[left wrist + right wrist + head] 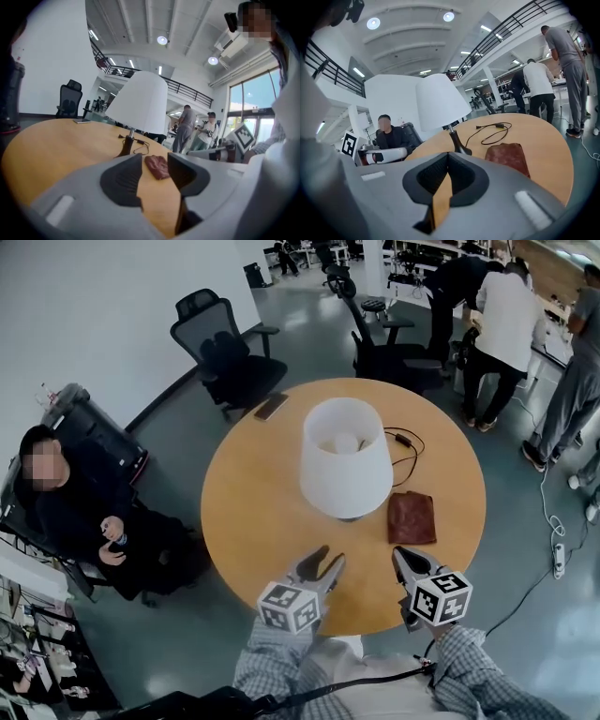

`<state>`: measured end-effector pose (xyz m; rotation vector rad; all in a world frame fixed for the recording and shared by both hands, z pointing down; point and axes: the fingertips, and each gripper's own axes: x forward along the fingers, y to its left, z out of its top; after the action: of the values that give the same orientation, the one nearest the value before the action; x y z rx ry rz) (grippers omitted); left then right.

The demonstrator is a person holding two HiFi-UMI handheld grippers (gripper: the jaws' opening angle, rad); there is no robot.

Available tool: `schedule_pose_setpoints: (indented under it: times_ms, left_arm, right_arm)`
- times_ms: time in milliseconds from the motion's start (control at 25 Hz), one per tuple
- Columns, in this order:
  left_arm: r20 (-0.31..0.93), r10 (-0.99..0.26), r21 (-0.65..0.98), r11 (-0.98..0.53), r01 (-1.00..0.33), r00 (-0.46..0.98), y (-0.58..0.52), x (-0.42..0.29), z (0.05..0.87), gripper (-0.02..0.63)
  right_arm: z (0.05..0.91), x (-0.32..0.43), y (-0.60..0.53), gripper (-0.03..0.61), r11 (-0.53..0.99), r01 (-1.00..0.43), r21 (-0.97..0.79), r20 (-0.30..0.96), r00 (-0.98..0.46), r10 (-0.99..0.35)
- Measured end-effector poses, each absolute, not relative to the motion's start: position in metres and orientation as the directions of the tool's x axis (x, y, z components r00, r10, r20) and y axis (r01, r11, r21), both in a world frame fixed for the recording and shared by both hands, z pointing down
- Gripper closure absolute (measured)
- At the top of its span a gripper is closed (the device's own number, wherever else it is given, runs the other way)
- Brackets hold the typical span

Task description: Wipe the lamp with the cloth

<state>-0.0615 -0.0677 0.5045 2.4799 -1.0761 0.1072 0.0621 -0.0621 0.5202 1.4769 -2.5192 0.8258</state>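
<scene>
Centrally, the white-shaded lamp [345, 457] stands upright on the round wooden table [244, 521], its dark base near the middle of the top. The brown cloth [412, 517] lies flat just beside that base, toward the table's near right edge, apart from both grippers. A black cord [405, 451] loops on the wood behind the cloth, toward the far right edge. A dark phone [271, 407] lies at the far left edge.

The left gripper [328, 557] hangs over the near edge, pointing at the lamp; its jaws stand spread with nothing between the pads, only the table top and the distant cloth showing through the gap. The right gripper [401, 554] hangs beside it over the same edge, jaws pressed together and empty.

Black office chairs [225, 357] stand beyond the far edge. A seated person [75, 502] is off the left edge, and several people [506, 324] stand at benches beyond the far right.
</scene>
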Motion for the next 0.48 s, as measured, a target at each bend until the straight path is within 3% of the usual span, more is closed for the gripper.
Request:
schedule_pose_setpoints:
  times_ms: [280, 480]
  left_arm:
    - [0.160, -0.592, 0.480, -0.653, -0.586, 0.790, -0.102, -0.058, 0.500, 0.343]
    - [0.039, -0.566, 0.569, -0.665, -0.484, 0.823, -0.120, -0.046, 0.491, 0.303]
  right_arm:
    - [0.525, 0.052, -0.086, 0.577, 0.363, -0.853, -0.375, 0.389, -0.500, -0.773]
    - [0.528, 0.059, -0.097, 0.577, 0.345, -0.862, -0.371, 0.406, -0.484, -0.775]
